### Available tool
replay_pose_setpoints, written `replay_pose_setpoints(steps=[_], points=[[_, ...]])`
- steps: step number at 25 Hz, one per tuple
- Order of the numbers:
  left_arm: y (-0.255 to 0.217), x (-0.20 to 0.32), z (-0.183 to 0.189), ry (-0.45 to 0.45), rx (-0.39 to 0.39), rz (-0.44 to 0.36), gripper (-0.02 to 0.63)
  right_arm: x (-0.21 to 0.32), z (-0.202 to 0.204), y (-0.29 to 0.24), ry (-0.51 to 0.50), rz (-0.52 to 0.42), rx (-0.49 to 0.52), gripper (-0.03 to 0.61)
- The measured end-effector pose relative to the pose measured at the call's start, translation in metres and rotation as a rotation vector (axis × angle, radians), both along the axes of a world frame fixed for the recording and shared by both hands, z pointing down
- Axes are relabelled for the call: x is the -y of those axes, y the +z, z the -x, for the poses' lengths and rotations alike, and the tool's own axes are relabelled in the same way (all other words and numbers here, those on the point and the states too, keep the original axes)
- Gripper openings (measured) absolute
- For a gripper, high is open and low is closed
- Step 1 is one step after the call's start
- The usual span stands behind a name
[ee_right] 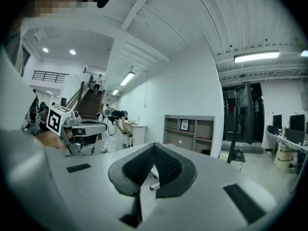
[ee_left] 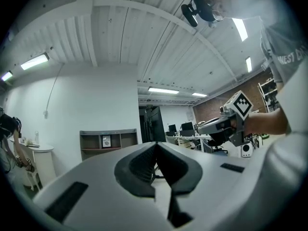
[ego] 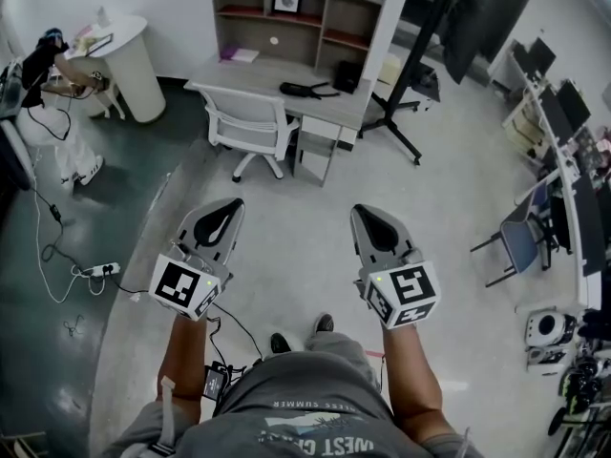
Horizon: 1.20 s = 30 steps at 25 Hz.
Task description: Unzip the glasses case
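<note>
At waist height in front of the person, both grippers are held side by side, well apart, pointing roughly level across the open floor (ego: 286, 256).

1. Left gripper (ego: 229, 203): the left gripper view shows the two ribbed pads (ee_left: 139, 165) brought together at the tip. The jaws are clenched and nothing lies between them.
2. Right gripper (ego: 363, 210): the right gripper view shows the same condition. The jaws meet at the tip and grasp nothing.
3. Marker cubes: one cube (ego: 184, 286) sits at the rear of the left gripper and one (ego: 406, 296) at the rear of the right, each just ahead of the hand that holds it.

Ahead of the grippers, well apart from both, stands a grey desk (ego: 267, 70) with a shelf unit (ego: 296, 8) on its far edge and a white swivel chair (ego: 250, 117) pushed up to it. A dark elongated object (ego: 305, 90) lies on the desktop near its right end. It may be the glasses case, but it is too small in the head view to confirm. Neither gripper touches the desk or anything on it.

To the left, another person (ego: 57, 65) bends beside a round white table (ego: 134, 60). A power strip (ego: 98, 271) with a white cable lies on the floor at the left.
</note>
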State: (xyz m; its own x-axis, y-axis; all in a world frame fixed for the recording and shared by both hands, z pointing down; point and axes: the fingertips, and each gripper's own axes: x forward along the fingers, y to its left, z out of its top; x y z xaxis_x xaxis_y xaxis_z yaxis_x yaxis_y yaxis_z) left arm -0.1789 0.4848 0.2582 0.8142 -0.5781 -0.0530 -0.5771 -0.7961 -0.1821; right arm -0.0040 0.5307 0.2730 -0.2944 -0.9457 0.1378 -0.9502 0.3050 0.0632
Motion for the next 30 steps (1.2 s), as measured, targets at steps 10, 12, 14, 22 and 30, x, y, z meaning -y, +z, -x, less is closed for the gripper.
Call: replay_pose_setpoints(steps=[10, 12, 14, 22, 30], points=[[0.011, 0.045, 0.003, -0.058, 0.027, 0.016, 0.000, 0.060, -0.013, 0.012, -0.030, 0.002, 0.022, 0.011], [0.013, 0.056, 0.002, -0.079, 0.036, 0.018, 0.000, 0.077, -0.016, 0.014, -0.047, 0.001, 0.028, 0.011], [0.015, 0.072, -0.001, -0.102, 0.047, 0.022, 0.000, 0.098, -0.022, 0.016, -0.066, -0.001, 0.038, 0.011], [0.018, 0.140, -0.033, -0.172, 0.055, 0.043, 0.000, 0.184, -0.057, 0.021, -0.132, 0.011, 0.049, 0.011], [0.016, 0.199, -0.074, -0.239, 0.071, 0.049, 0.000, 0.262, -0.100, 0.021, -0.200, 0.020, 0.058, 0.011]])
